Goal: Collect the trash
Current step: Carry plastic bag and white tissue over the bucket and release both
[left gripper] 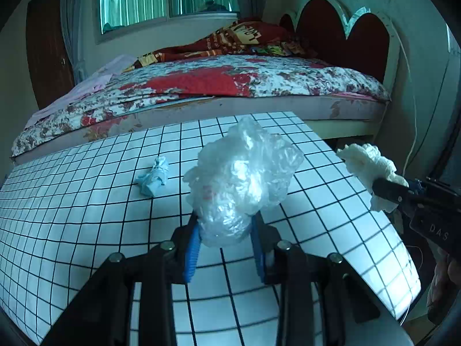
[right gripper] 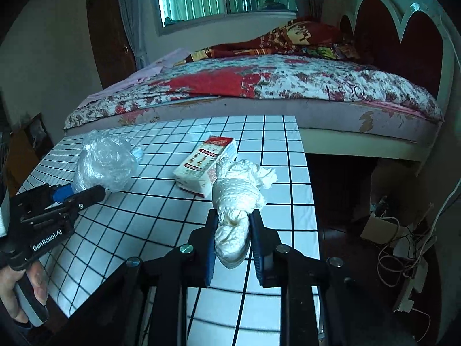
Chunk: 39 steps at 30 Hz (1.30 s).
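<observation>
My left gripper is shut on a crumpled clear plastic bag and holds it above the white grid-patterned table. The bag also shows in the right wrist view. My right gripper is shut on a wad of white tissue, held above the table's right part; the wad shows in the left wrist view at the right edge. A small light-blue crumpled scrap lies on the table left of the bag. A small red-and-white carton lies on the table behind the tissue.
A bed with a floral cover runs along the table's far side, with a red headboard at the right. Cables and a box lie on the dark floor right of the table.
</observation>
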Tool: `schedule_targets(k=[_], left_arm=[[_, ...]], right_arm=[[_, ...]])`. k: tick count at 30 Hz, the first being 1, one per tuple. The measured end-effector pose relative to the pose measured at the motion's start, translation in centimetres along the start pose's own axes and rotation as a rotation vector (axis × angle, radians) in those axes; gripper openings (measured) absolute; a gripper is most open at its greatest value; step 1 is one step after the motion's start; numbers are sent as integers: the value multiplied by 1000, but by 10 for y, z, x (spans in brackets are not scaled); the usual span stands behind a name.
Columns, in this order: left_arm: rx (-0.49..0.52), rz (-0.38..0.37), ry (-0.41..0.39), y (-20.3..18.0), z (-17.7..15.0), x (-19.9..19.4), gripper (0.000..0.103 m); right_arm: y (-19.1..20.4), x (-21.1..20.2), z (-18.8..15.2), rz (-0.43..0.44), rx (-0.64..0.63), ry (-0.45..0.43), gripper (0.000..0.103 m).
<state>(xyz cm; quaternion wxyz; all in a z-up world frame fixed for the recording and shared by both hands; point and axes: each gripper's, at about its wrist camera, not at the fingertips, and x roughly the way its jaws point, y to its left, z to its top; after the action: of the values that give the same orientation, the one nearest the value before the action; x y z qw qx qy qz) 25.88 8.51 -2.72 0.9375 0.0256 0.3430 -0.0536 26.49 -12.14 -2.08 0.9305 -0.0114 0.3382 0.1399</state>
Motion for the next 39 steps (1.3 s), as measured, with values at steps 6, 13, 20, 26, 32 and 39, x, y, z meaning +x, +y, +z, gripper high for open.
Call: schedule_targets(k=[6,13,20,26,32,39], left_arm=[[16,-23,-23,-16,-10,-30,33],[47,-49,-71,-40,-23,-69,33],[69,-88,-104,-60,-37,-99,33],[90,-133,-127,-83,-47,-118,33],[135,-184,-129,-113,-57,-132,33],[189,-248,-112,-156,-70,-137,33]], right_arm=[[7,-48,-8,-7,-14,-51,23],[6,-93,-20,-25,-19,-89,23],[9,-131,-38,-78,-36,-121,23],[3,-156,-56,-113,-28,-126,23],[-11,-181,-74,-147,-4,-127,23],[-37,-207,-100,-188,37,-120,23]])
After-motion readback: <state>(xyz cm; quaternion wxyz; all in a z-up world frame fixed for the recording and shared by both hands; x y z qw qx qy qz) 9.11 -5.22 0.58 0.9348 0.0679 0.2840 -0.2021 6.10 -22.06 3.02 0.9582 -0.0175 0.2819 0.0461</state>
